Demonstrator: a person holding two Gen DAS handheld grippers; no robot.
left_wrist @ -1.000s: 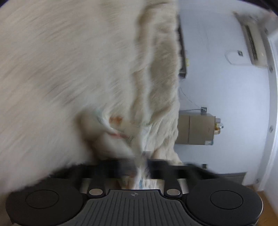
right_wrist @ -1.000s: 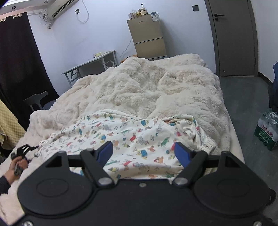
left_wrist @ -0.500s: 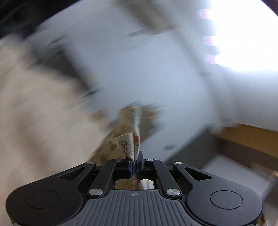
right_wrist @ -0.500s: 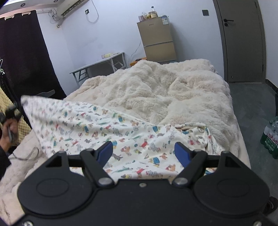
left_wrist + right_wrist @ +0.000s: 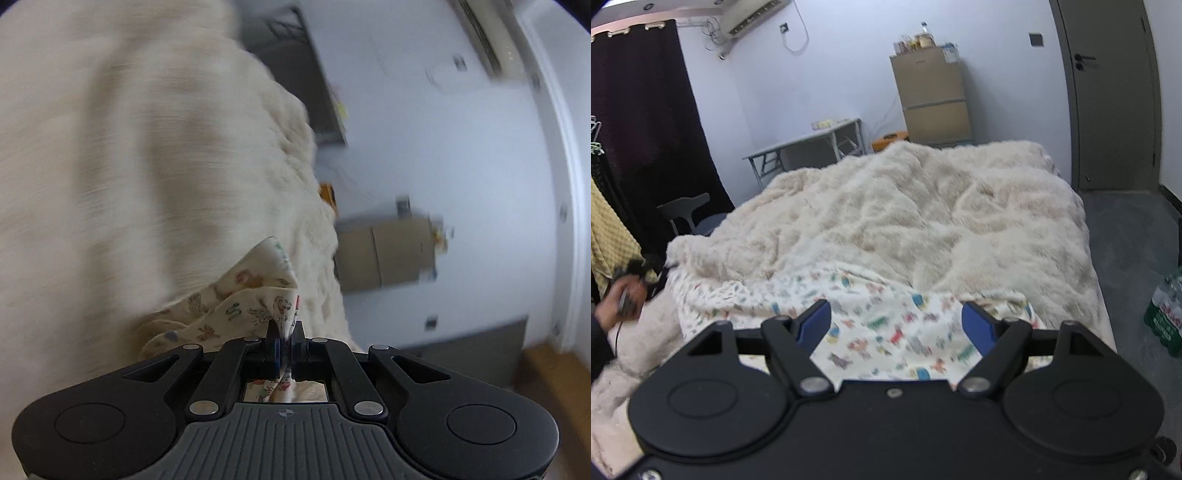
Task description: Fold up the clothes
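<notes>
A white garment (image 5: 871, 325) with small coloured prints lies spread on the near part of a bed with a cream furry blanket (image 5: 923, 214). My left gripper (image 5: 283, 338) is shut on a corner of the printed garment (image 5: 258, 295), with the view rolled sideways and blurred. It also shows at the far left of the right wrist view (image 5: 635, 275), held in a hand, at the garment's left edge. My right gripper (image 5: 897, 325) is open and empty, just above the garment's near edge.
A tan cabinet (image 5: 932, 99) and a grey folding table (image 5: 809, 142) stand against the far wall. A grey door (image 5: 1108, 96) is at the right. Dark curtains (image 5: 646, 122) and a chair (image 5: 689, 216) are at the left. Water bottles (image 5: 1167, 314) stand on the floor at the right.
My left gripper lifted the garment's left corner high, then brought it back down to the bed's left side. The garment rose and settled again. The right gripper stayed open and drew back slightly.
</notes>
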